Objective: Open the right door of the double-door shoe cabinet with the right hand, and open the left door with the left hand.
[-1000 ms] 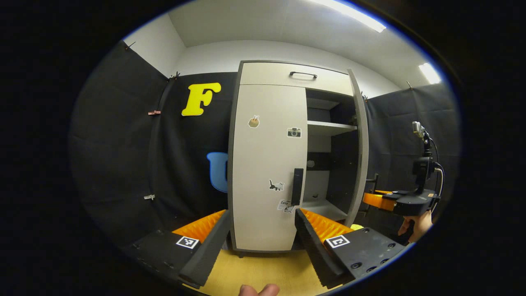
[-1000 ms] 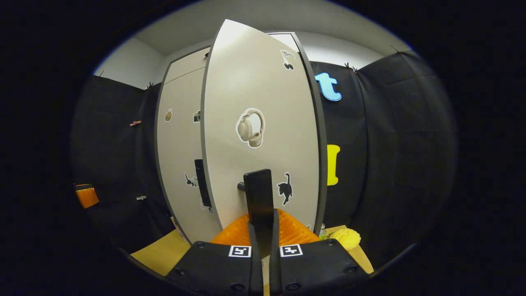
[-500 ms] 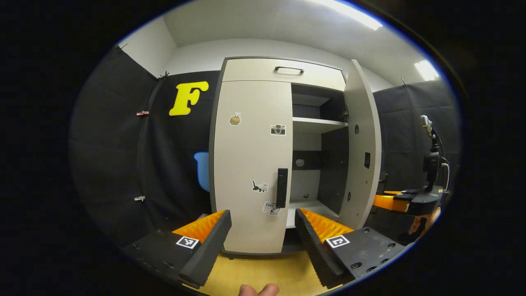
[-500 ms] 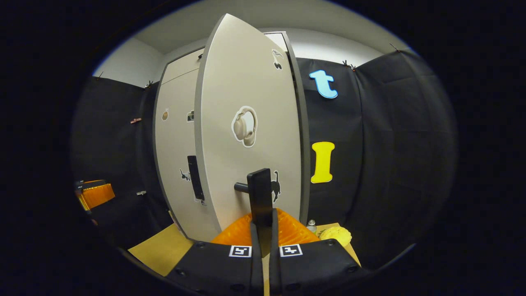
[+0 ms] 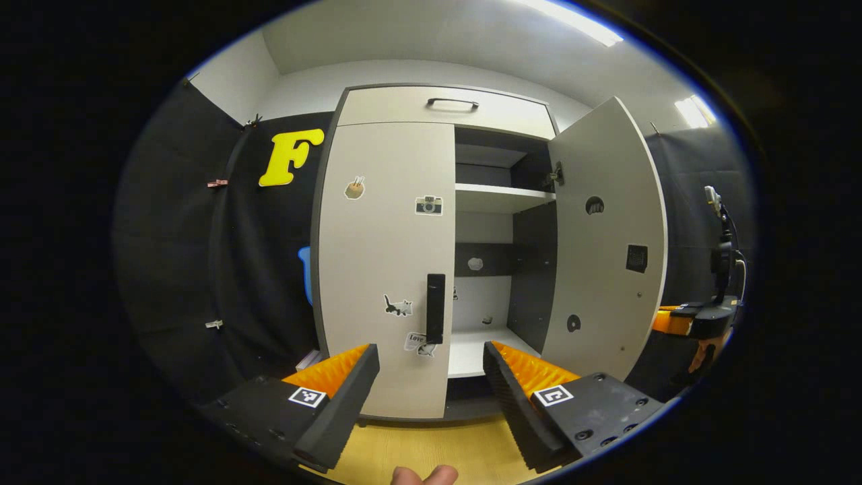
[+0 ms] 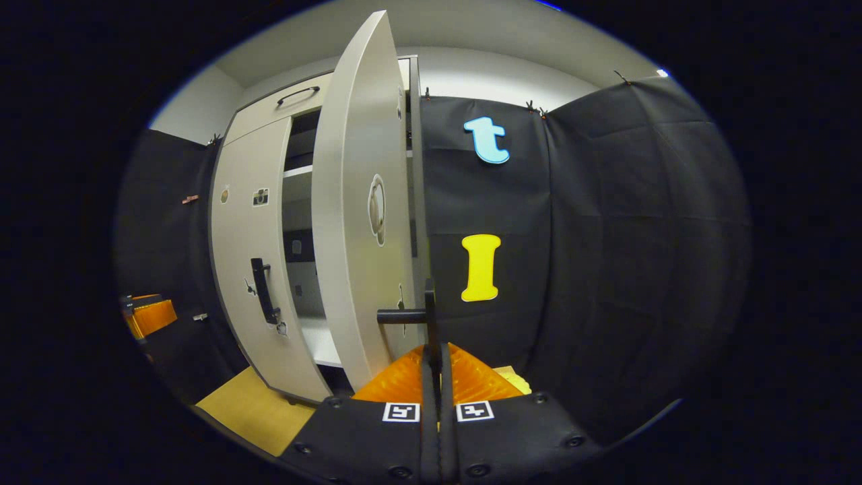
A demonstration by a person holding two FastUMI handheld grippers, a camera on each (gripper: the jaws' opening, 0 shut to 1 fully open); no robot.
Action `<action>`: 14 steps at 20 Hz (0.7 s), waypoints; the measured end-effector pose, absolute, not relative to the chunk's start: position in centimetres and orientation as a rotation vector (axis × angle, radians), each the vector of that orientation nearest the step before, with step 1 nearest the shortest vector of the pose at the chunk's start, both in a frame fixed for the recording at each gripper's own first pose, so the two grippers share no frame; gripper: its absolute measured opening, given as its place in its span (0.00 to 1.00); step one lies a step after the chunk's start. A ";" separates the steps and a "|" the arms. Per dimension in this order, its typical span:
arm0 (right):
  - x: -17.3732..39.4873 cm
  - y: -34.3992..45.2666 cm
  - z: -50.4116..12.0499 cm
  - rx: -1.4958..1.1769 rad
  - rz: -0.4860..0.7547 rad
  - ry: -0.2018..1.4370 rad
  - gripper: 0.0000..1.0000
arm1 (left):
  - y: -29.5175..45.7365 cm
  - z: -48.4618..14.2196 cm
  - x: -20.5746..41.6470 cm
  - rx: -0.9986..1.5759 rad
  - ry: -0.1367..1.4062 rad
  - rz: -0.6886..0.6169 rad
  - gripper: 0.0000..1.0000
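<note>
The right tool (image 6: 432,360) is clamped on the right door's handle (image 6: 429,316), hiding its lower end. The right door (image 5: 603,236) stands swung wide, baring two shelves (image 5: 502,197). The left door (image 5: 384,263), with four stickers, is closed; the left tool (image 5: 431,377) hangs spread wide and empty before its handle (image 5: 436,308).

Right door (image 5: 604,236) swung out to the right of the cabinet (image 5: 441,108). Left door (image 5: 384,263) flat on the front, its handle (image 5: 436,308) by the inner edge. Shelves (image 5: 502,199) inside, behind the gap btwn doors.
</note>
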State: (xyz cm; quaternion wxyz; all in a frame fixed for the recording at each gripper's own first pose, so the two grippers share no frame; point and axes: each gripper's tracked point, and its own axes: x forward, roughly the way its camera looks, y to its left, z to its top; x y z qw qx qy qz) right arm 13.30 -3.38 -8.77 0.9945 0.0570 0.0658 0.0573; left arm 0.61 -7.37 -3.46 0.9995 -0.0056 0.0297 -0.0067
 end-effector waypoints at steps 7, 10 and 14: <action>13.0 -3.5 -8.6 0.126 0.102 0.130 0.05 | -8.5 -3.4 2.8 -0.002 0.059 -0.018 0.96; 12.4 -3.5 -8.6 0.138 0.095 0.133 0.08 | -9.6 -3.7 4.4 -0.027 0.073 -0.063 0.96; 11.8 -4.3 -8.3 0.119 0.066 0.122 0.27 | -9.6 -3.3 7.7 -0.064 0.063 -0.065 0.96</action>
